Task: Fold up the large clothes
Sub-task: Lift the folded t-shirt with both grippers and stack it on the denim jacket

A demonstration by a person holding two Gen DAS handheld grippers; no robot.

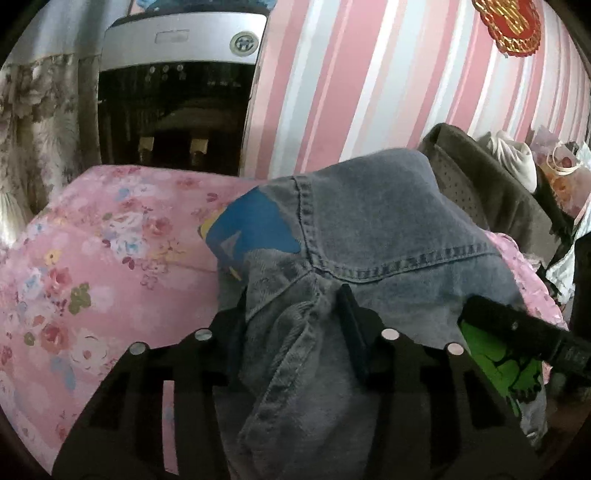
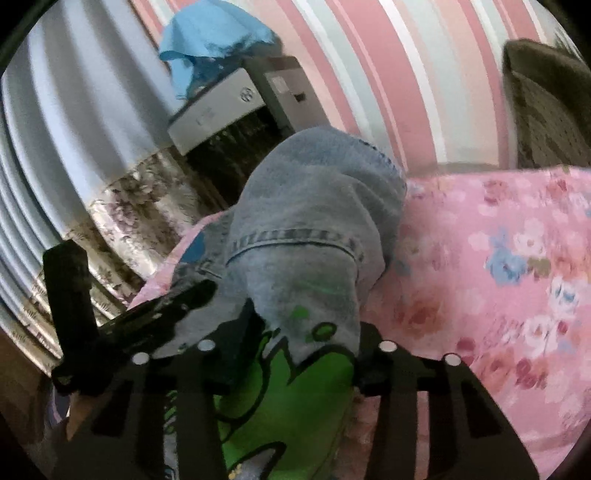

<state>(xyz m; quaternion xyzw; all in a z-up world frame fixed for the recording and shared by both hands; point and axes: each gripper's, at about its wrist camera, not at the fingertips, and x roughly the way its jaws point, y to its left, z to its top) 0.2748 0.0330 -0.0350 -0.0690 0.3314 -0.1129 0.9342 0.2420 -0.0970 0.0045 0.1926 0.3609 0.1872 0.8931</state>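
A blue-grey denim jacket [image 1: 369, 221] with blue and green printed patches is bunched up over a pink floral bedspread [image 1: 110, 240]. My left gripper [image 1: 295, 310] is shut on a fold of the denim near a seam. The right gripper shows at the right edge of that view [image 1: 524, 332], next to the green patch. In the right wrist view the jacket [image 2: 306, 221] hangs in a lump. My right gripper [image 2: 303, 328] is shut on its edge by the green print [image 2: 288, 387]. The left gripper [image 2: 147, 317] shows at the left, also on the cloth.
A pink striped wall [image 1: 369, 74] is behind the bed. A silver and black appliance [image 1: 177, 92] stands at the bed's far end, with blue cloth [image 2: 214, 33] on top. Curtains [image 2: 74, 129] hang beside it. A dark garment [image 1: 480, 184] and bags lie at the right.
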